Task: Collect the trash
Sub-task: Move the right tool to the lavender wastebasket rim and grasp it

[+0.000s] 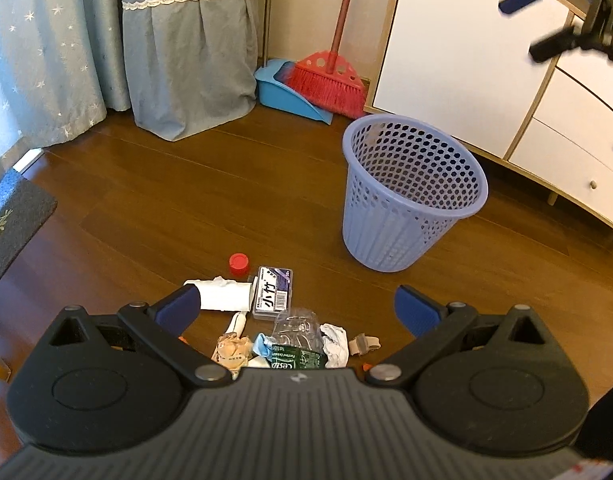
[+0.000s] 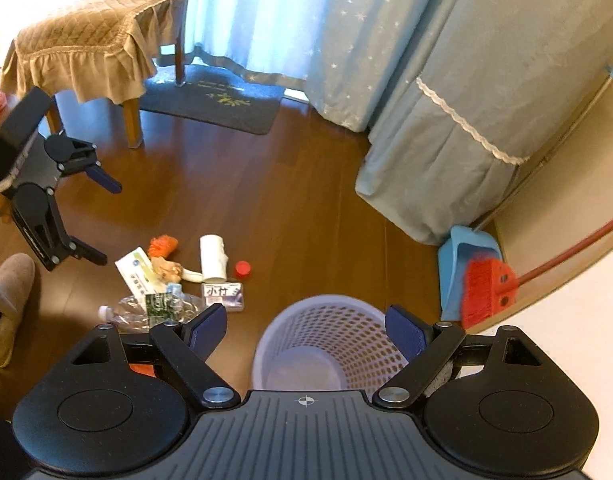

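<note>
Trash (image 1: pixel 282 336) on floor | left hand-held gripper (image 1: pixel 298 310) spread wide, empty | right hand-held gripper (image 2: pixel 306 330) spread wide, empty, over basket (image 2: pixel 326 344)

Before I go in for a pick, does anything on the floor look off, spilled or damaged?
Only the litter itself: a crushed plastic bottle, crumpled tissues, a paper roll lying on its side and a loose red cap in one heap on the floor. The basket stands upright and looks empty. No liquid is visible.

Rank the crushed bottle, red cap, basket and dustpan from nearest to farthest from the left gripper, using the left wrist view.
From the left gripper:
1. Crushed bottle, between the fingers.
2. Red cap, ahead, slightly left.
3. Basket, ahead right.
4. Dustpan, far wall.
</note>
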`<action>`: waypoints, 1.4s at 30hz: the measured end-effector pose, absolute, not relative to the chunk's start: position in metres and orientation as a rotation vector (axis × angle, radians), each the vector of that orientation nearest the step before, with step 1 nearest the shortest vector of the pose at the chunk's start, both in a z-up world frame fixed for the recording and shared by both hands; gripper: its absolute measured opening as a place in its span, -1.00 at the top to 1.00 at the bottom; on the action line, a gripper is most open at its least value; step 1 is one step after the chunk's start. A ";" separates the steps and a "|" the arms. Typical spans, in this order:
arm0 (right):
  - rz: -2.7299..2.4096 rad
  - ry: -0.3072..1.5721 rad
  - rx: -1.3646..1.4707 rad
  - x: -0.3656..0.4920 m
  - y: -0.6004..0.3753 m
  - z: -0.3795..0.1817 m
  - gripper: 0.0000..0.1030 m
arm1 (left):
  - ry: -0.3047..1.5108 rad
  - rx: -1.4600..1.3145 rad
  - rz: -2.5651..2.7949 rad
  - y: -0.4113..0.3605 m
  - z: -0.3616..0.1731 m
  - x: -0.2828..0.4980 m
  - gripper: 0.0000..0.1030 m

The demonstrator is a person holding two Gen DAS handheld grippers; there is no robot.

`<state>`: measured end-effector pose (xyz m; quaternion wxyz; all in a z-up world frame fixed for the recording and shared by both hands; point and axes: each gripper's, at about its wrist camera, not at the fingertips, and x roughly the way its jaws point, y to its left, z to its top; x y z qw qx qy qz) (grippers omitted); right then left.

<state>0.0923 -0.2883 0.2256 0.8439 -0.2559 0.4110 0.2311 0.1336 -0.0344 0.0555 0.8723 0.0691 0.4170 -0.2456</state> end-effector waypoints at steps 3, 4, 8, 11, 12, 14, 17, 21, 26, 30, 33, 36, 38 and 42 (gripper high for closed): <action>0.478 0.874 -0.544 0.082 -0.293 0.181 -0.64 | 0.869 0.190 -0.545 -0.038 0.045 0.129 -0.97; 0.481 0.882 -0.540 0.079 -0.294 0.165 -0.64 | 0.869 0.208 -0.560 -0.039 0.040 0.126 -0.97; 0.489 0.923 -0.551 0.065 -0.303 0.088 -0.39 | 0.890 0.261 -0.612 -0.042 0.015 0.118 -0.97; 0.478 0.922 -0.561 0.063 -0.313 0.043 -0.23 | 0.907 0.284 -0.637 -0.041 -0.003 0.116 -0.97; 0.475 0.908 -0.572 0.064 -0.315 0.032 -0.21 | 0.908 0.291 -0.643 -0.042 -0.007 0.116 -0.97; 0.477 0.880 -0.566 0.068 -0.322 0.015 -0.17 | 0.909 0.293 -0.653 -0.042 -0.015 0.118 -0.97; 0.481 0.838 -0.541 0.074 -0.331 -0.005 -0.10 | 0.910 0.284 -0.651 -0.042 -0.026 0.123 -0.97; 0.478 0.802 -0.525 0.083 -0.337 -0.023 0.17 | 0.920 0.261 -0.633 -0.041 -0.040 0.134 -0.96; 0.501 0.776 -0.488 0.090 -0.339 -0.034 0.34 | 0.942 0.238 -0.629 -0.044 -0.051 0.143 -0.96; 0.525 0.771 -0.471 0.094 -0.339 -0.043 0.52 | 0.953 0.237 -0.642 -0.048 -0.057 0.144 -0.96; 0.536 0.769 -0.457 0.095 -0.339 -0.047 0.61 | 0.963 0.232 -0.646 -0.050 -0.060 0.144 -0.96; 0.546 0.766 -0.449 0.097 -0.337 -0.049 0.71 | 0.968 0.234 -0.647 -0.051 -0.063 0.143 -0.97; 0.549 0.767 -0.446 0.100 -0.336 -0.051 0.75 | 0.971 0.231 -0.647 -0.052 -0.063 0.143 -0.96; 0.551 0.764 -0.433 0.103 -0.335 -0.052 0.76 | 0.980 0.229 -0.648 -0.052 -0.065 0.141 -0.96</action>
